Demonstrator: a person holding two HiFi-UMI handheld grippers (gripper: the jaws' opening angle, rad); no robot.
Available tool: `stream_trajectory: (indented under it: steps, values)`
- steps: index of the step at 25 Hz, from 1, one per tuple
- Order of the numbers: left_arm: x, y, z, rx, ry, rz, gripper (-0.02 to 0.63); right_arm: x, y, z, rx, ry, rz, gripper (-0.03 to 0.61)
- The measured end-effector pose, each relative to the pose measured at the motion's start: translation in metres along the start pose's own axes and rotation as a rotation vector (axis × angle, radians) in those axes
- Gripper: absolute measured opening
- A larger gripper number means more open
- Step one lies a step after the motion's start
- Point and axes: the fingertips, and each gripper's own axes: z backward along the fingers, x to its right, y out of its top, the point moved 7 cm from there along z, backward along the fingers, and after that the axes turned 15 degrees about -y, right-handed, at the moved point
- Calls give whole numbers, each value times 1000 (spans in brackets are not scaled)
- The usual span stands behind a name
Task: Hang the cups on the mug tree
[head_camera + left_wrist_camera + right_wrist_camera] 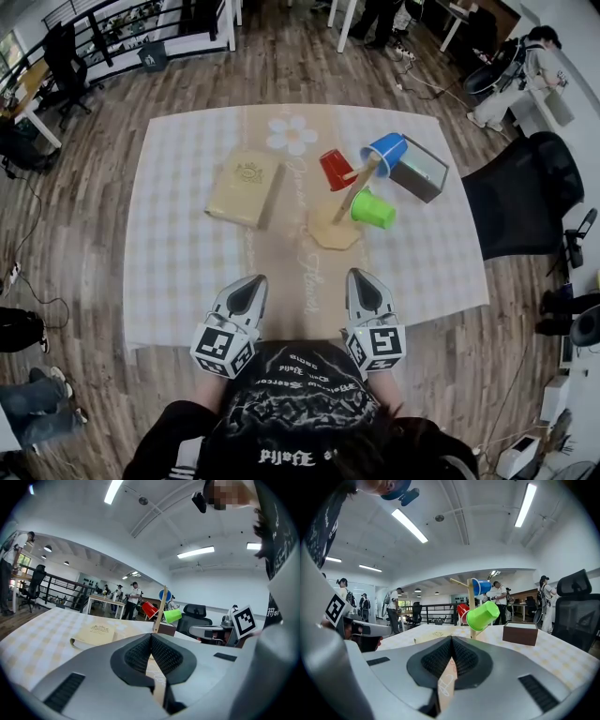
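A wooden mug tree [335, 228] stands on the checked tablecloth [178, 244], right of centre. Three cups hang on its pegs: a red cup [336, 169], a blue cup [386, 152] and a green cup [373, 208]. In the right gripper view the green cup [483, 615] is nearest, with the blue cup [481, 587] above and the red cup [462, 610] behind. My left gripper [251, 283] and right gripper [360, 277] rest side by side at the near table edge, well short of the tree. Both are shut and hold nothing, as the left gripper [151, 637] and right gripper [452, 639] show.
A tan book [245, 187] lies left of the tree. An open brown box [419, 169] sits behind the blue cup. A black office chair [520, 202] stands off the table's right side. People and desks are in the background.
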Motion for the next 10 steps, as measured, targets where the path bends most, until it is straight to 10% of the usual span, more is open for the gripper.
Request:
stream_trajectory:
  steps: [10]
  values:
    - [-8,-1,-9,-7,21,10,20,4,-1,-8,-9,7,25,6]
